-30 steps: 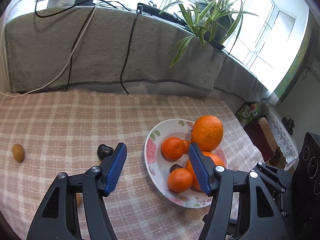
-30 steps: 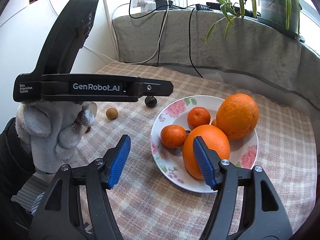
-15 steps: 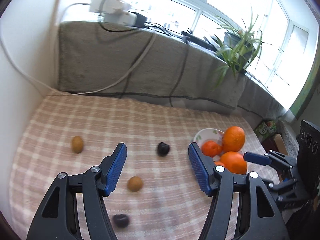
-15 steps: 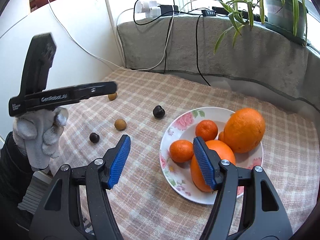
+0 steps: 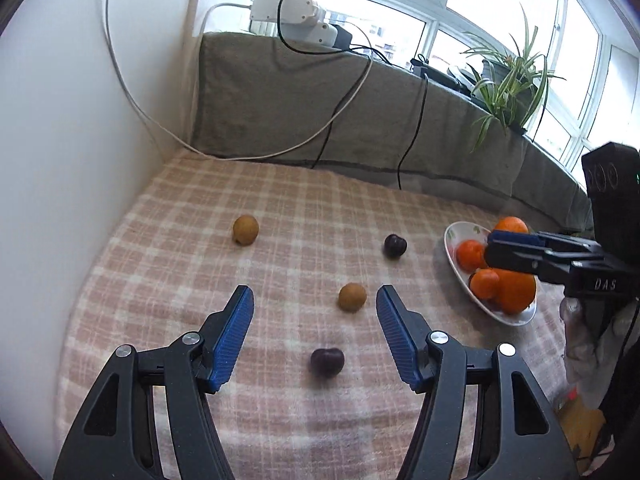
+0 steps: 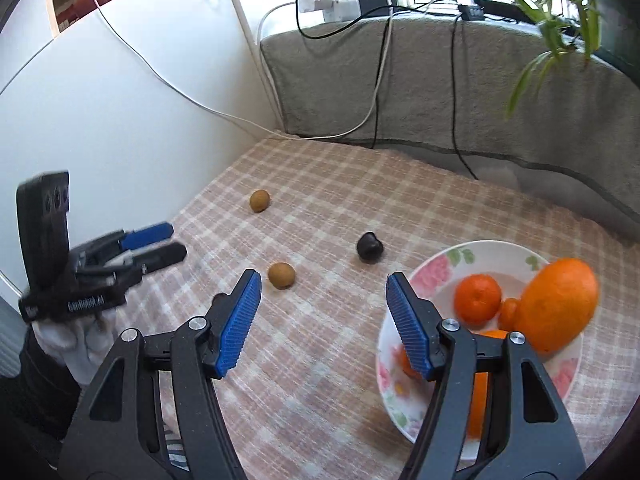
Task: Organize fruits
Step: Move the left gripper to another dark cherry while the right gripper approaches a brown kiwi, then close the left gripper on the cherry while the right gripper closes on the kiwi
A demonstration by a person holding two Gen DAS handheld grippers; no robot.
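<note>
My left gripper (image 5: 315,304) is open and empty above the checked cloth. Under it, between the fingers in the picture, lie a dark plum (image 5: 327,362) and a brown round fruit (image 5: 352,297). Farther off are a second brown fruit (image 5: 246,230) and a second dark plum (image 5: 395,245). The flowered plate (image 5: 452,236) with oranges (image 5: 514,290) is at the right, my right gripper (image 5: 496,248) over it. In the right wrist view my right gripper (image 6: 323,292) is open and empty beside the plate (image 6: 480,246). The left gripper (image 6: 174,241) hangs at the left.
A white wall borders the cloth on the left. A grey blanket (image 5: 280,92) covers the ledge behind, with cables (image 5: 340,108), a power strip (image 5: 296,16) and a potted plant (image 5: 508,80) on it. A gloved hand (image 6: 80,344) holds the left gripper.
The left wrist view has swung left, from the plate to the loose fruits on the cloth. In the right wrist view the left gripper has drawn away to the left. Both stay open.
</note>
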